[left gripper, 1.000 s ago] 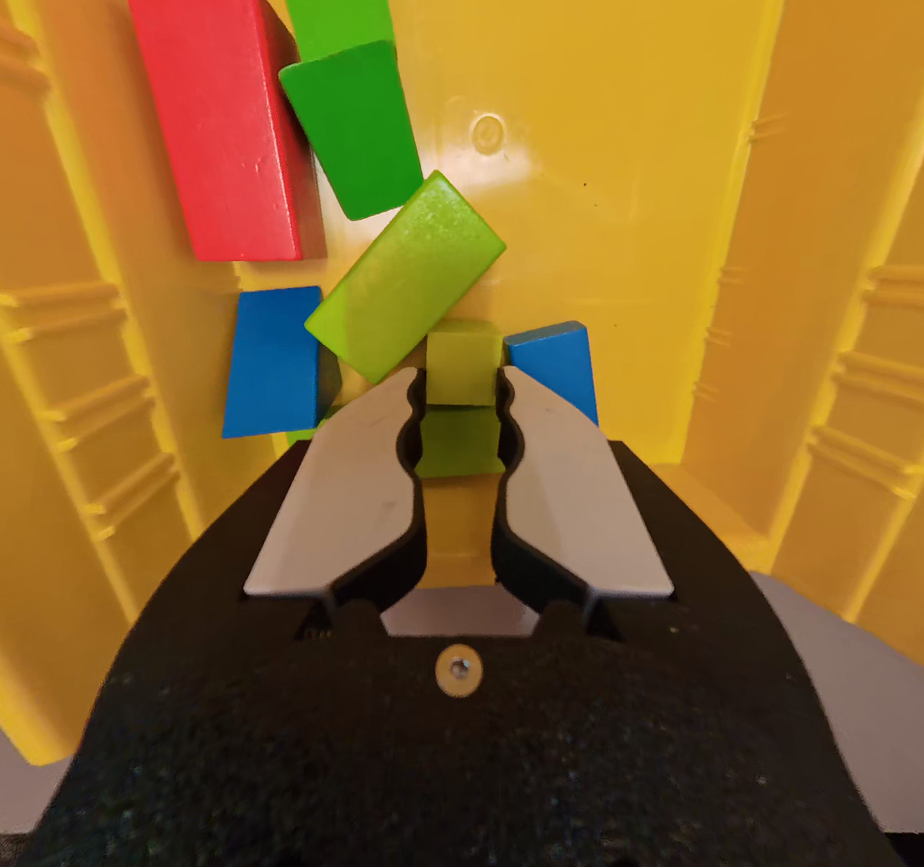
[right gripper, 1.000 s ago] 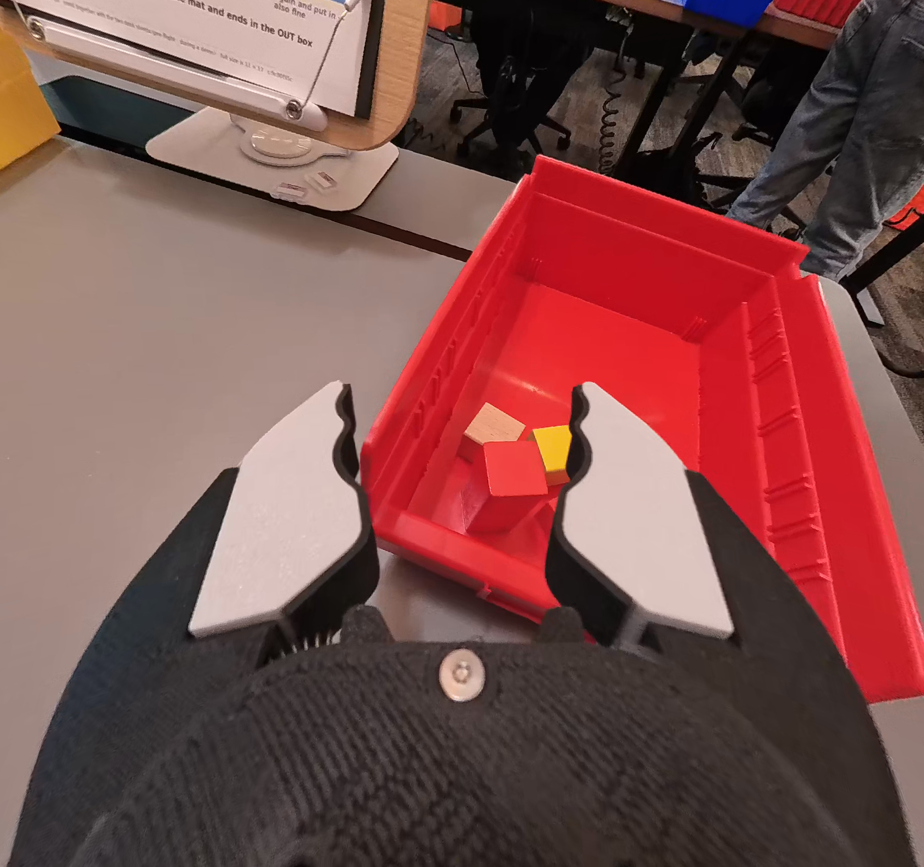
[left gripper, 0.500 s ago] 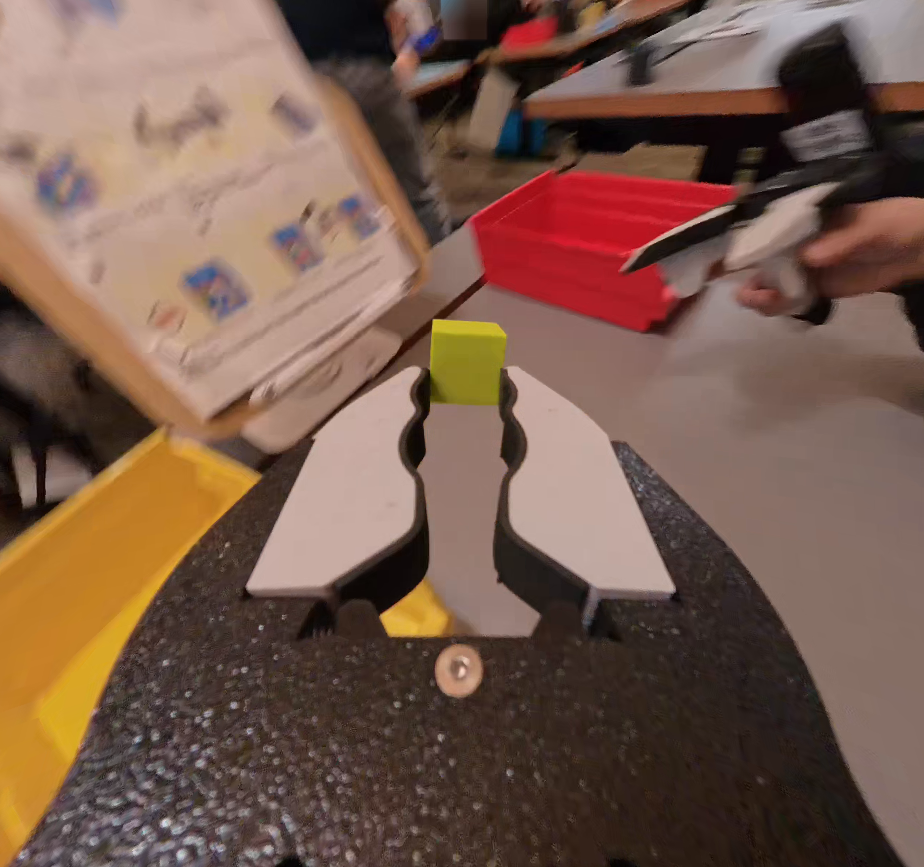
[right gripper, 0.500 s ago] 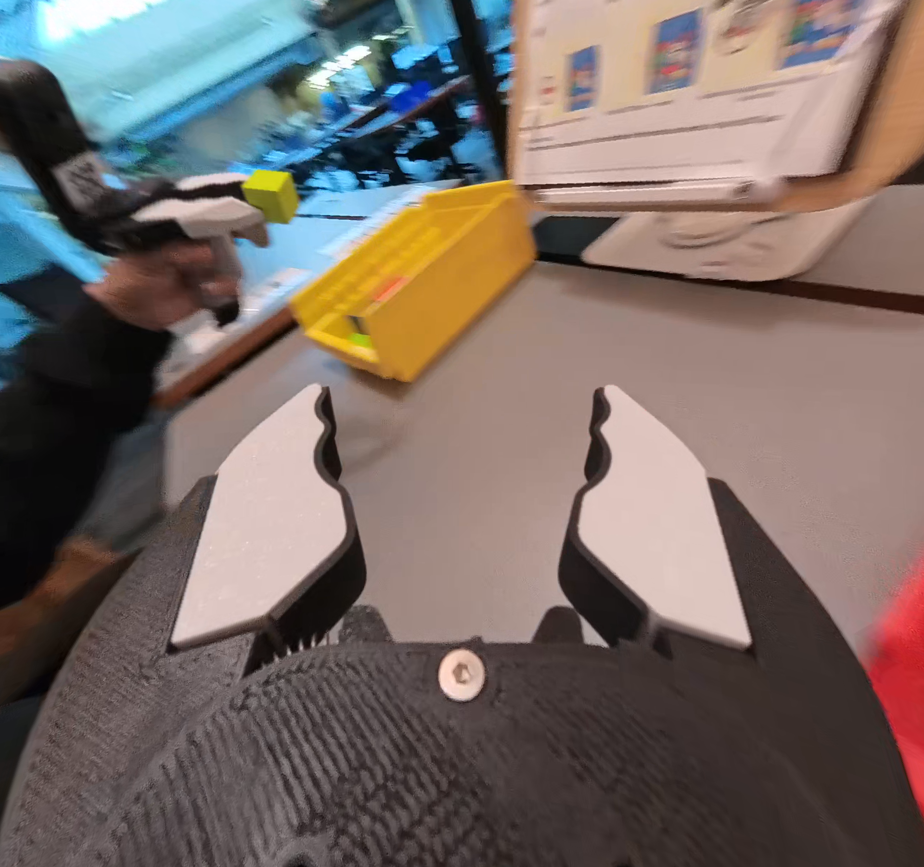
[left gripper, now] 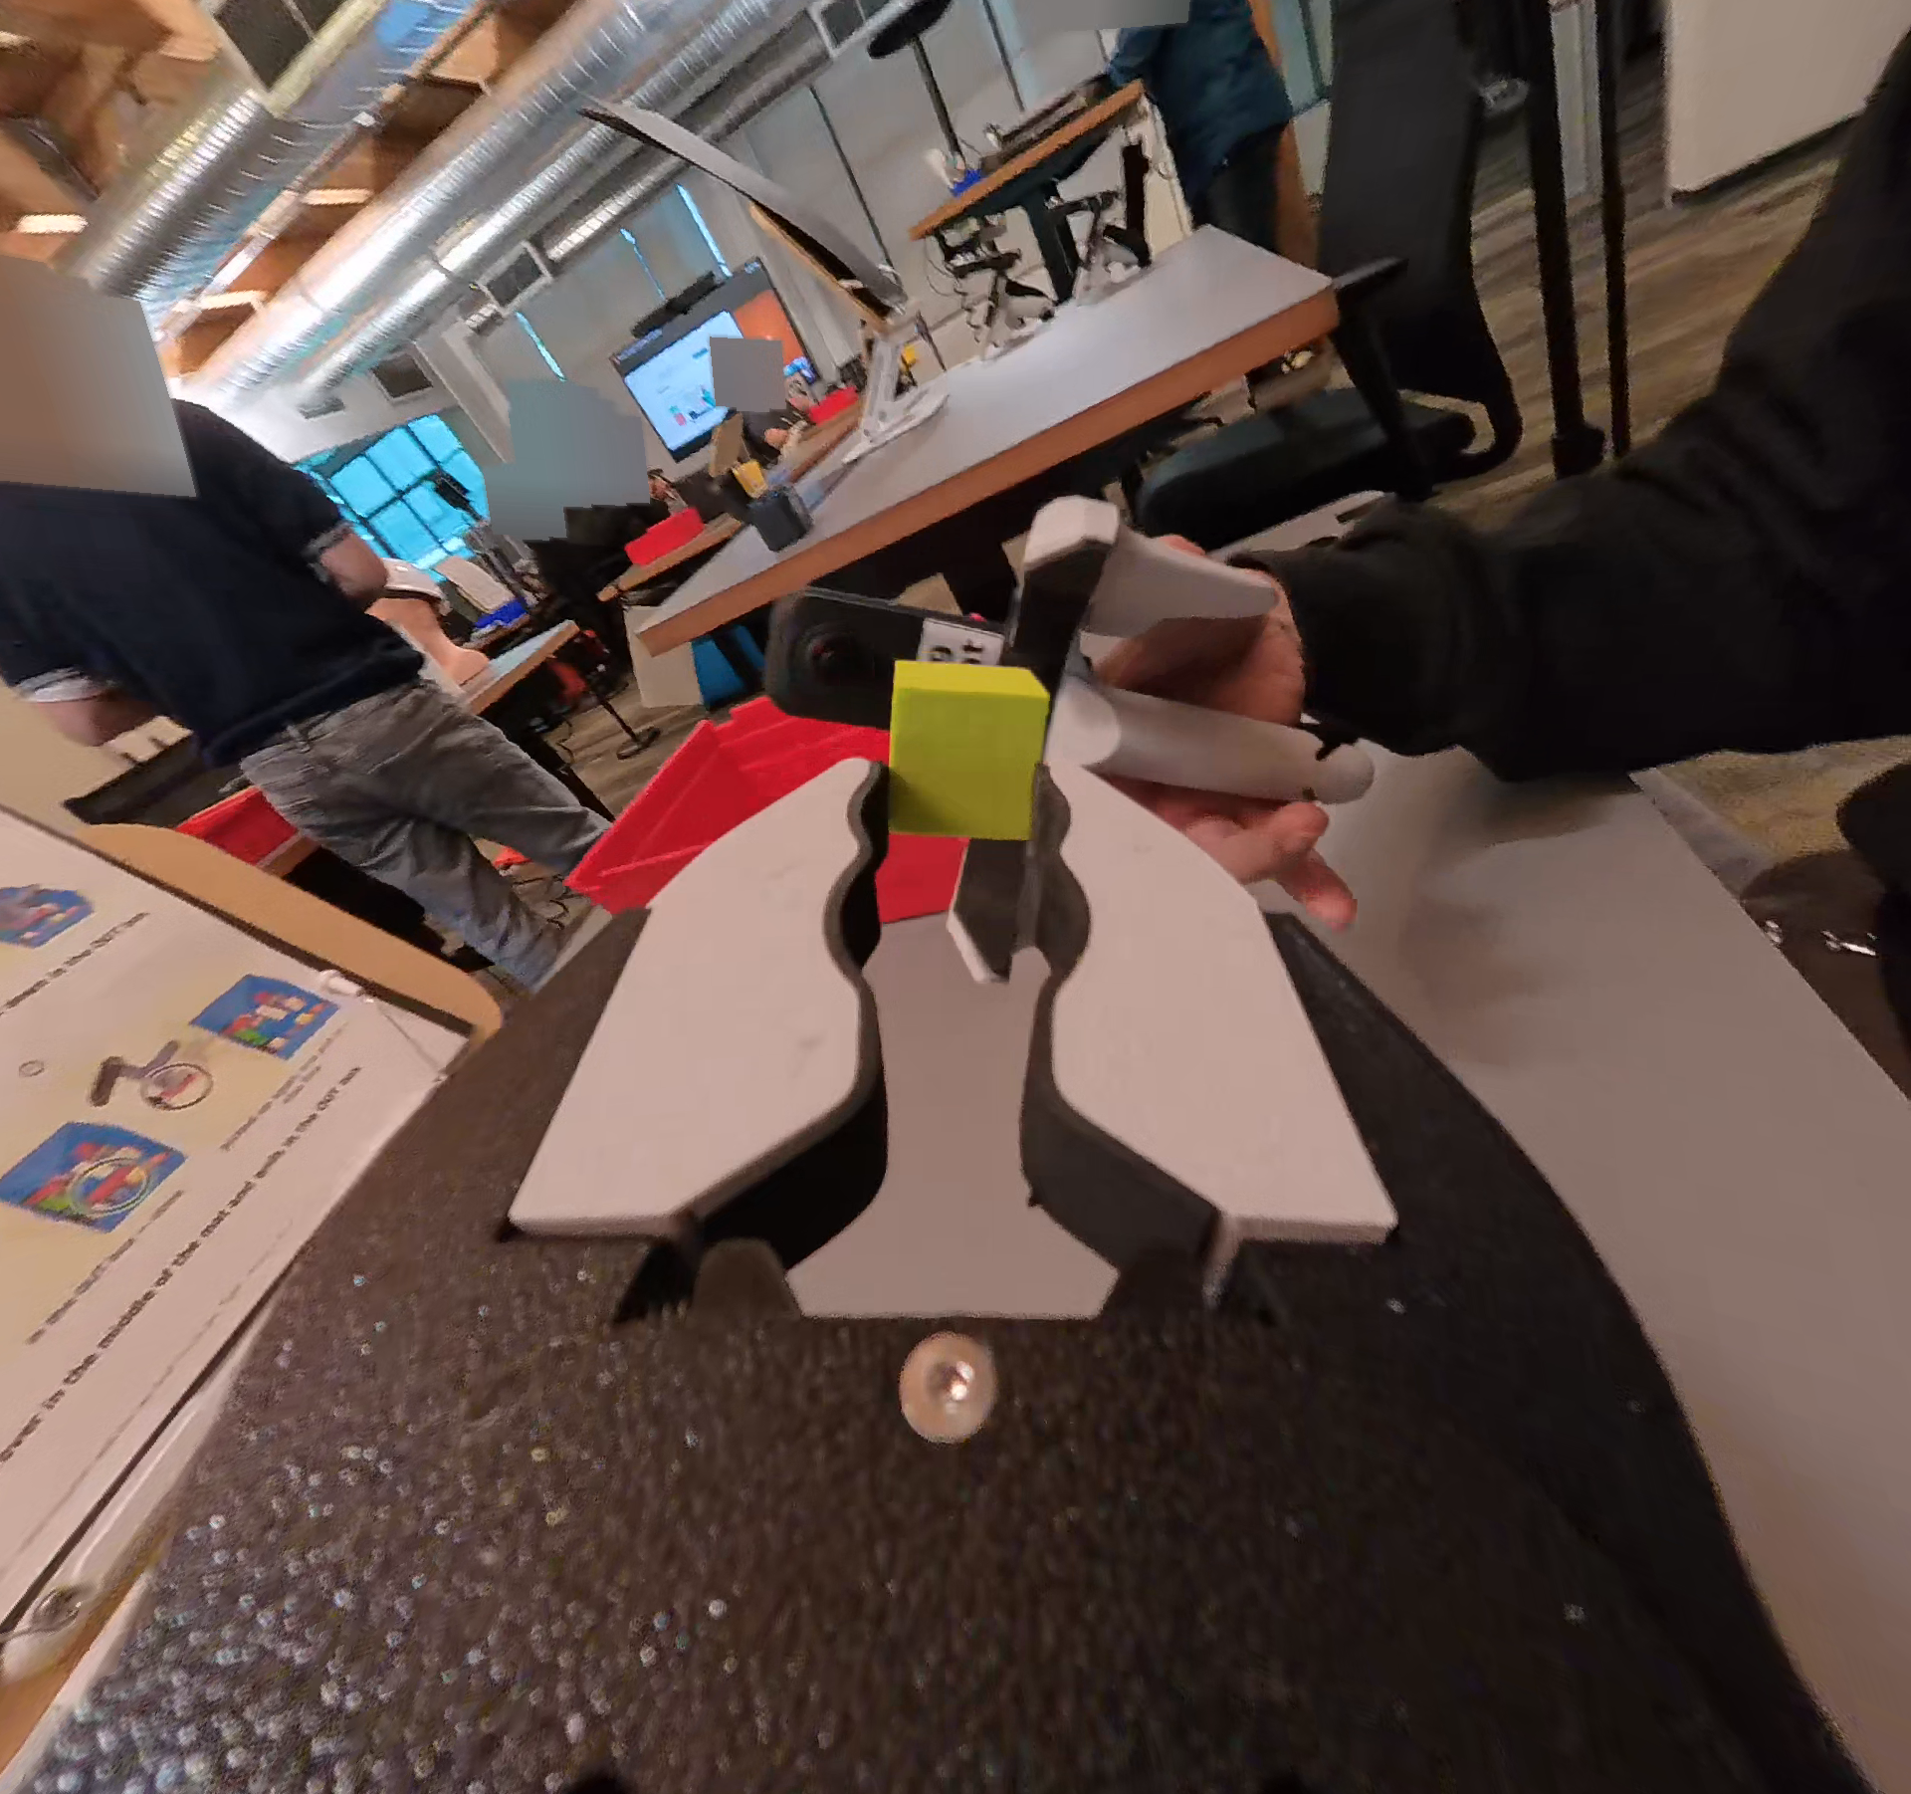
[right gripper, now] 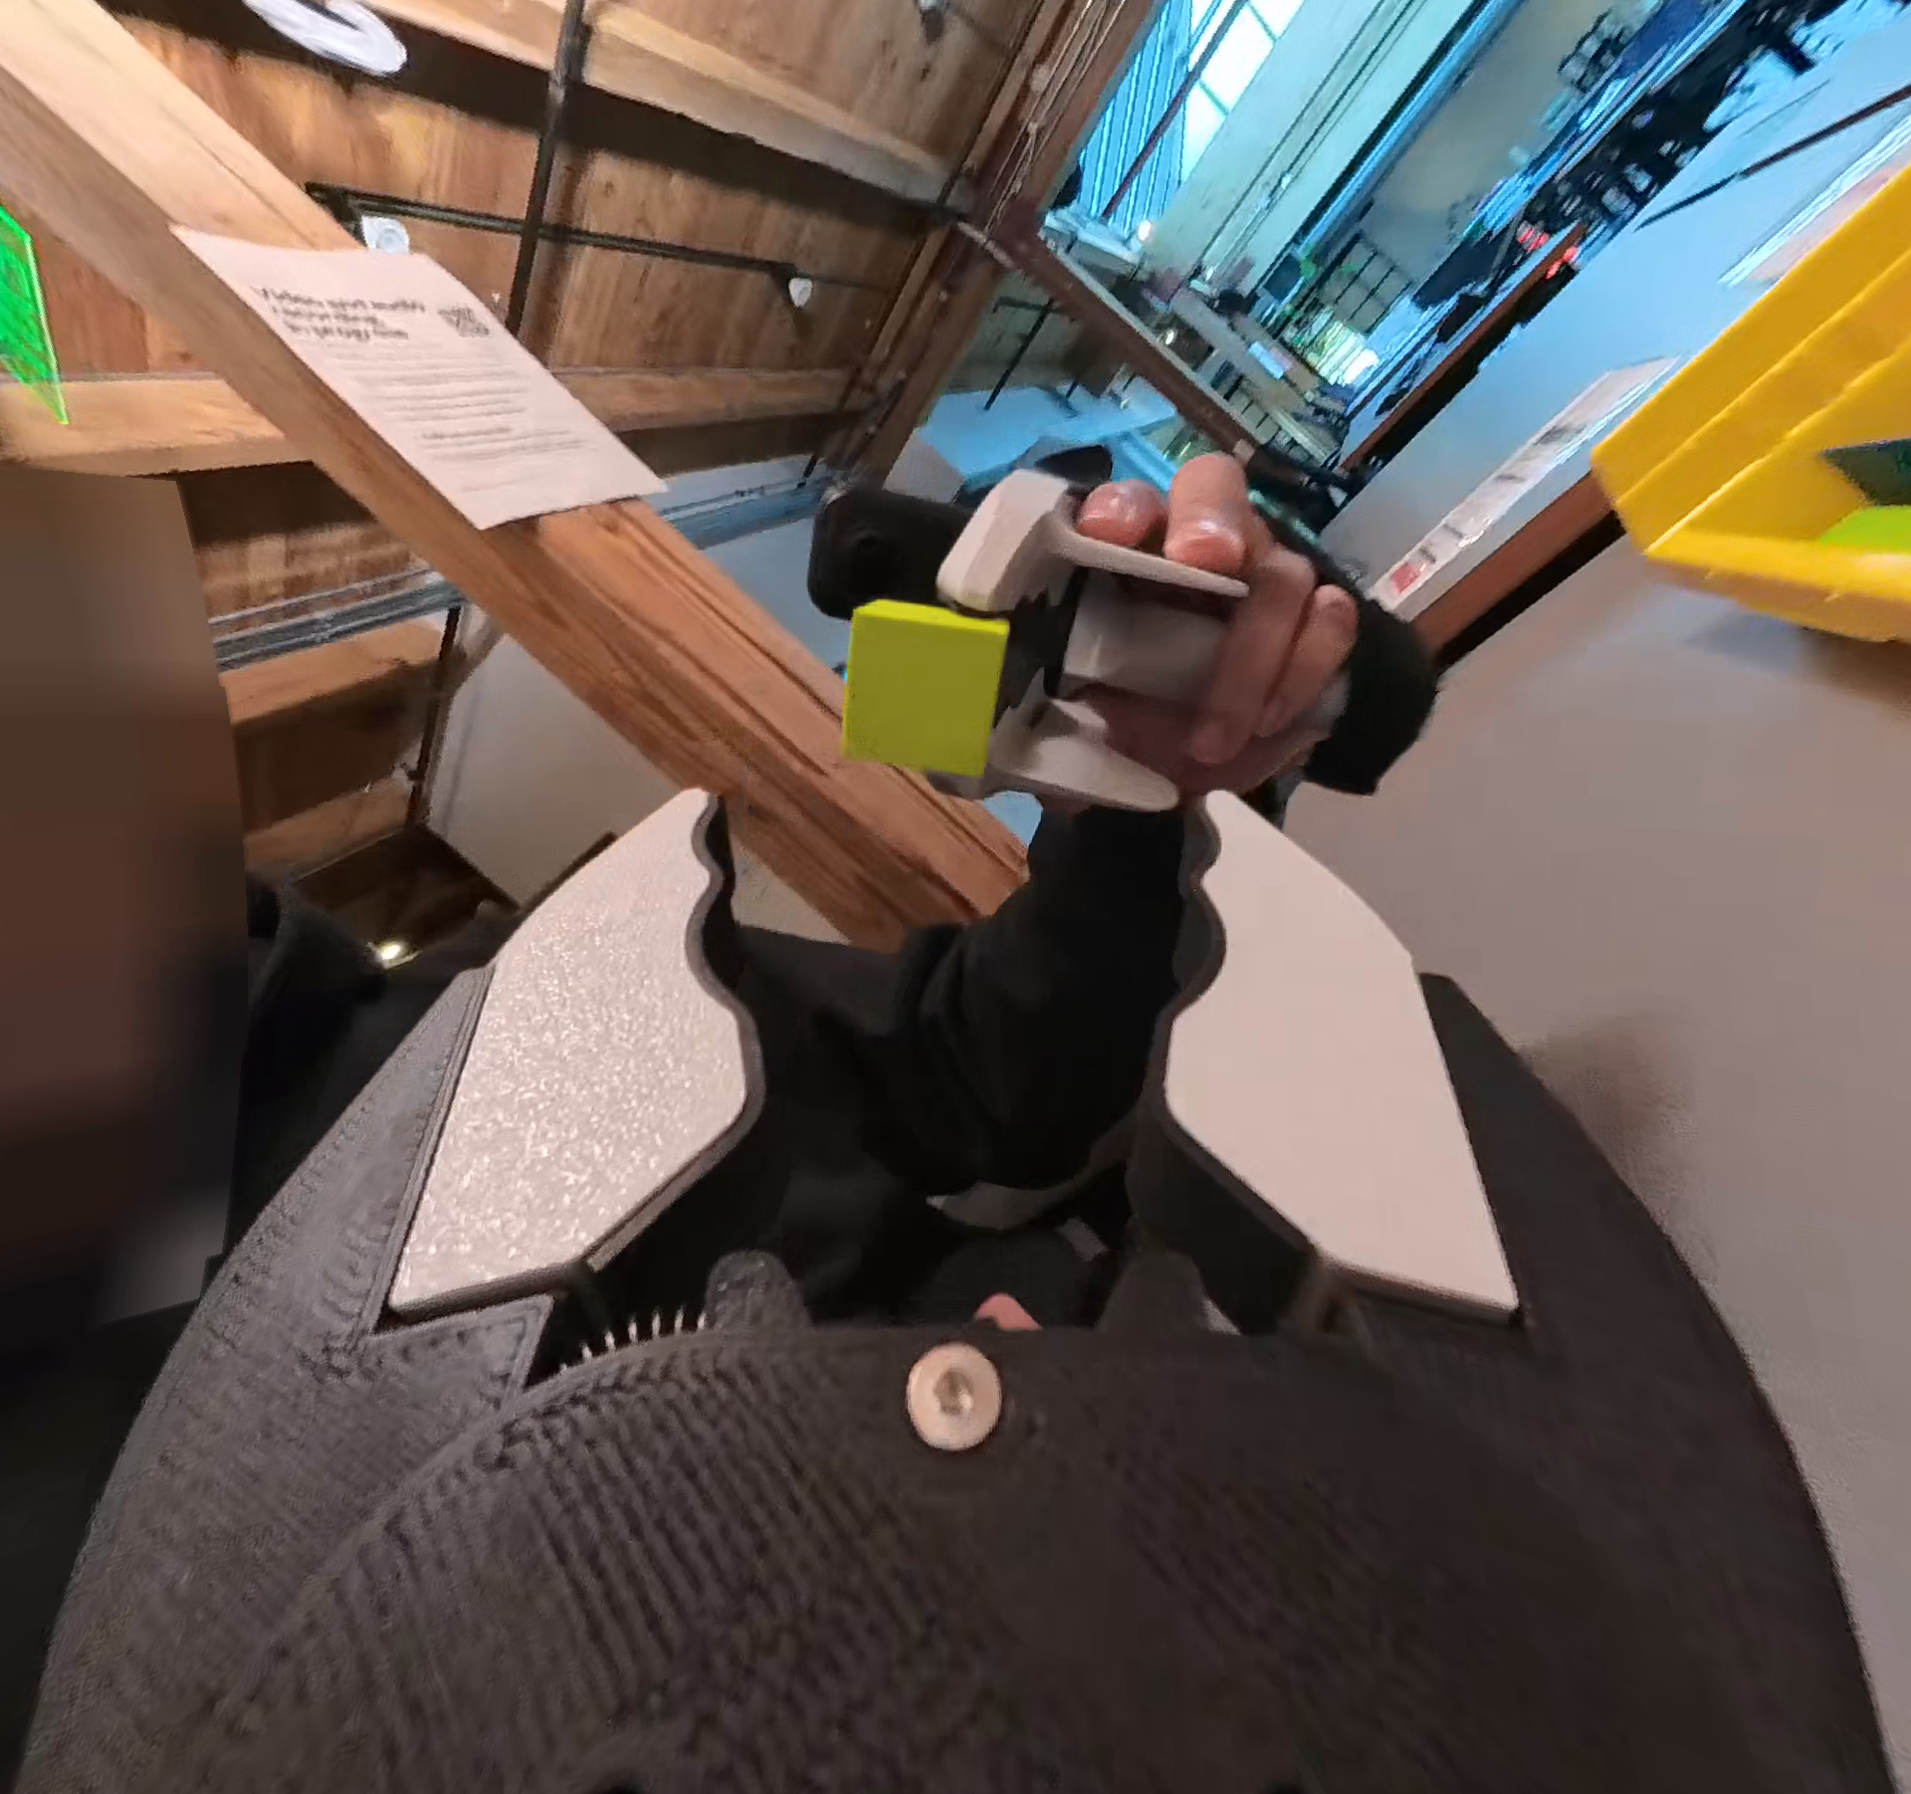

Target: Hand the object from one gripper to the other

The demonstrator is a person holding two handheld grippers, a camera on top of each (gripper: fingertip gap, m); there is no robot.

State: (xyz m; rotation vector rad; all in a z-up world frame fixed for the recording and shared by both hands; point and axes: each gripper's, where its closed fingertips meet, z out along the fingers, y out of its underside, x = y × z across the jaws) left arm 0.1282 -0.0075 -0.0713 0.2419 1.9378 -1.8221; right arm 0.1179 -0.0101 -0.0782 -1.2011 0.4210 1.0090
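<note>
Above the grey table (left gripper: 1551, 1072), well clear of the yellow bin (right gripper: 1779, 493) where it sat among other blocks a sec ago, the lime block (left gripper: 967, 762) is now up in mid-air, clamped betw. the left gripper (left gripper: 962, 803) fingertips, pads pressing both sides. Right gripper (right gripper: 957, 865) has swung off the red bin (left gripper: 724, 793) to face it; jaws wide apart, nothing in them, block not yet betw. its fingers. Pickup looks done, transfer just starting: right needs to close in around the free end before left lets go.
</note>
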